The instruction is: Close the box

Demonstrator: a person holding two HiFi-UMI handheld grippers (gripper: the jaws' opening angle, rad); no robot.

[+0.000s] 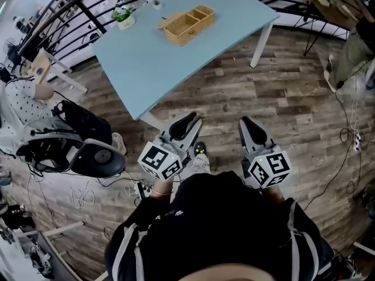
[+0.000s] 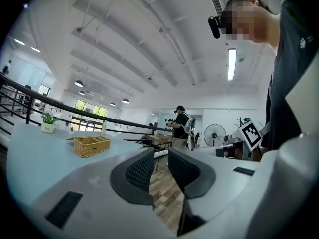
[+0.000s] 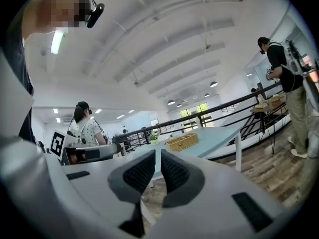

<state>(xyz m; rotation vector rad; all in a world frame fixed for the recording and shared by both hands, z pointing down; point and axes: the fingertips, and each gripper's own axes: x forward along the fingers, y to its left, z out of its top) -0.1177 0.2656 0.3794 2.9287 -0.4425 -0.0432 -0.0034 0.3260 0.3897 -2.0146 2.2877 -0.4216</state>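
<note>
1. Wood-plank floor (image 1: 263, 92) is under both grippers. The pale blue bench (image 1: 176, 63) is ahead and you're standing short of it.
2. The wicker box (image 1: 188, 24) is on the far part of the bench, well apart from both grippers. In the head view its long axis runs from near-left to far-right. A flap sticks out at its left end, probably the open lid, but I can't tell the hinge side.
3. Your left gripper (image 1: 187, 123) has its jaws spread a little. Floor shows through the gap and nothing is between them.
4. Your right gripper (image 1: 252, 127) has its jaws nearly together with a thin slit left, holding nothing.
5. The box lies almost straight ahead of the left gripper, so left is nearer. The right one would have to reach across.
6. A potted plant (image 1: 123, 17) stands left of the box, not touching it. A dark chair (image 1: 96, 157) sits on the floor to your left. Only bare bench lies between you and the box, so watch the bench's near corner as you close in.
</note>
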